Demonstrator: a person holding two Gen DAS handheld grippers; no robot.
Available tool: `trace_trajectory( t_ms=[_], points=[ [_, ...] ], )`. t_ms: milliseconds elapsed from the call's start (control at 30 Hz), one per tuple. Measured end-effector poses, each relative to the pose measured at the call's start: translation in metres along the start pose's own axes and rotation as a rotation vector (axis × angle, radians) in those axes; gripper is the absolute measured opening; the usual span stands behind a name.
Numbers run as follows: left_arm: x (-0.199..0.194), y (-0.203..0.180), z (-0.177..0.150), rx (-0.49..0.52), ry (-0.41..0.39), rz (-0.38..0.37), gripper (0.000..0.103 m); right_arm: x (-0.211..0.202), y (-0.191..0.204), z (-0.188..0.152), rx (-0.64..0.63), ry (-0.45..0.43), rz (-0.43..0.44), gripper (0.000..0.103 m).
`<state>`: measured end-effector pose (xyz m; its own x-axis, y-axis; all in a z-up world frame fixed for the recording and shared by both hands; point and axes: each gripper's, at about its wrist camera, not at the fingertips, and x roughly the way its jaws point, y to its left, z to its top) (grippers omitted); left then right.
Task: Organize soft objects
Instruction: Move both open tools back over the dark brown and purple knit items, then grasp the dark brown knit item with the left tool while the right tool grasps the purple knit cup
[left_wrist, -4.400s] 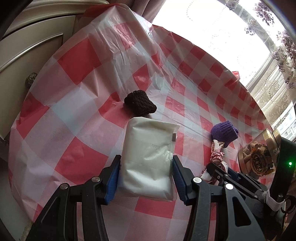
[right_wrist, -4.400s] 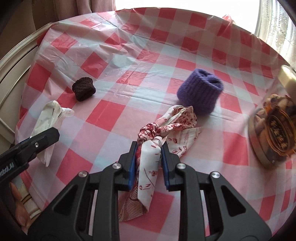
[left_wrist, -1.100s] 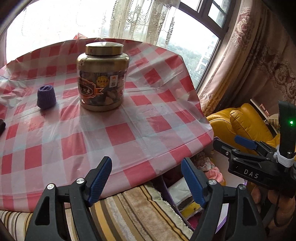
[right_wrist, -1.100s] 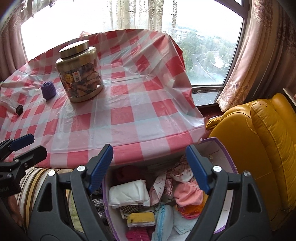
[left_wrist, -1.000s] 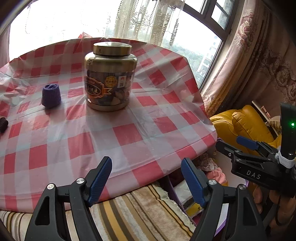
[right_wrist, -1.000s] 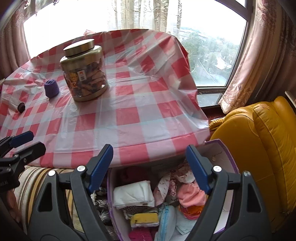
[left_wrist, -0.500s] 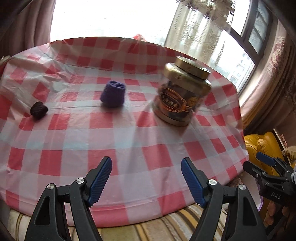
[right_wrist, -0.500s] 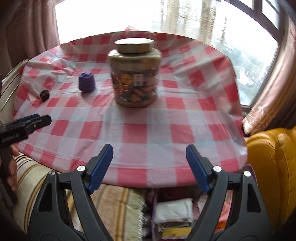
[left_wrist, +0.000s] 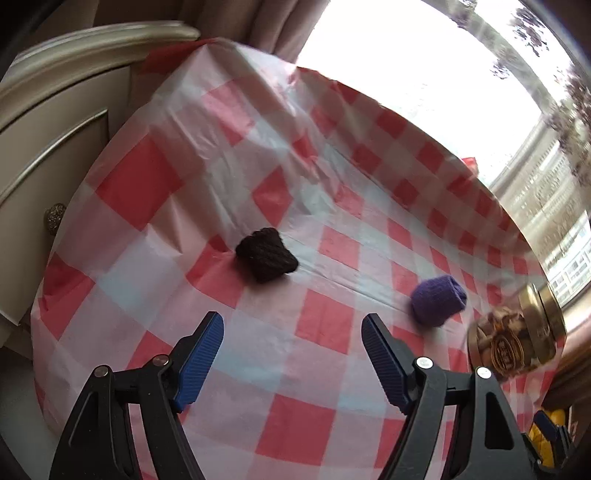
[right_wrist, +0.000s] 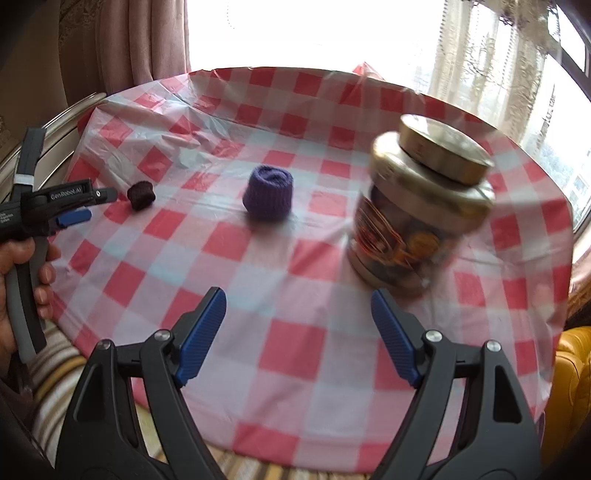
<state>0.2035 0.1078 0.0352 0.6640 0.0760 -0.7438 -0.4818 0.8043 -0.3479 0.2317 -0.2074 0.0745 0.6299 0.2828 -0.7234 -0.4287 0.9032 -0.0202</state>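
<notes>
A round table under a red-and-white checked plastic cloth (left_wrist: 306, 325) fills the left wrist view, with a cream cabinet (left_wrist: 55, 147) at its far left edge and a bright window behind drawn curtains beyond it. The left gripper (left_wrist: 291, 341) hangs above the near part of the cloth, its blue-padded jaws spread wide with only bare cloth between them. Just beyond the jaws, slightly left of the middle, lies a dark brown knitted piece (left_wrist: 266, 254). To the right of it, well apart, sits a purple knitted roll (left_wrist: 438, 300). At the right edge a gold-lidded jar (left_wrist: 517, 338) stands on the cloth, blurred and tilted by the lens.

The right wrist view takes in the same table (right_wrist: 295, 343) from its near edge, with a bright window and lace curtains behind and a yellow leather seat (right_wrist: 570, 384) at the lower right. The right gripper (right_wrist: 297, 319) is likewise wide open and holds nothing, poised over the near rim of the cloth. The purple roll (right_wrist: 269, 198) stands upright near the middle of the table, the jar (right_wrist: 421, 210) to its right and nearer, much blurred. The brown piece (right_wrist: 140, 195) lies far left. Just left of it the tip of the left gripper (right_wrist: 79, 205) comes in, a hand (right_wrist: 22, 280) around its handle.
</notes>
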Motion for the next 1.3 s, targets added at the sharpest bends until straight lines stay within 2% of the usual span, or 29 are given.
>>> trace_trajectory(
  t_ms=[133, 500, 600, 767, 833, 867, 900, 933, 967, 1000, 1167, 1300],
  points=[
    [0.031, 0.012, 0.016, -0.055, 0.031, 0.017, 0.077, 0.028, 0.018, 0.025, -0.021, -0.009, 0.017, 0.083],
    [0.096, -0.005, 0.036, 0.010, 0.054, 0.149, 0.075, 0.109, 0.033, 0.070, -0.012, -0.008, 0.012, 0.085],
    [0.109, -0.007, 0.038, 0.025, 0.073, 0.165, 0.067, 0.130, 0.034, 0.078, -0.015, 0.008, -0.013, 0.087],
    [0.113, -0.012, 0.037, 0.075, 0.045, 0.175, 0.055, 0.154, 0.026, 0.088, 0.047, 0.016, -0.009, 0.087],
    [0.113, -0.013, 0.036, 0.094, 0.043, 0.166, 0.042, 0.165, 0.024, 0.092, 0.073, 0.029, 0.010, 0.087],
    [0.114, -0.014, 0.036, 0.099, 0.045, 0.156, 0.039, 0.169, 0.023, 0.092, 0.079, 0.036, 0.020, 0.087],
    [0.114, -0.014, 0.036, 0.102, 0.047, 0.149, 0.035, 0.174, 0.023, 0.093, 0.081, 0.044, 0.024, 0.085],
    [0.113, -0.015, 0.036, 0.108, 0.044, 0.147, 0.032, 0.177, 0.024, 0.093, 0.081, 0.047, 0.021, 0.079],
    [0.113, -0.016, 0.036, 0.110, 0.041, 0.144, 0.031, 0.181, 0.024, 0.093, 0.079, 0.054, 0.020, 0.068],
    [0.112, -0.016, 0.036, 0.111, 0.039, 0.139, 0.029, 0.185, 0.024, 0.092, 0.081, 0.065, 0.025, 0.064],
    [0.107, -0.015, 0.033, 0.103, 0.039, 0.107, 0.025, 0.185, 0.022, 0.089, 0.078, 0.059, 0.040, 0.057],
    [0.101, -0.020, 0.029, 0.103, 0.042, 0.069, 0.023, 0.177, 0.024, 0.081, 0.083, 0.058, 0.055, 0.056]
  ],
)
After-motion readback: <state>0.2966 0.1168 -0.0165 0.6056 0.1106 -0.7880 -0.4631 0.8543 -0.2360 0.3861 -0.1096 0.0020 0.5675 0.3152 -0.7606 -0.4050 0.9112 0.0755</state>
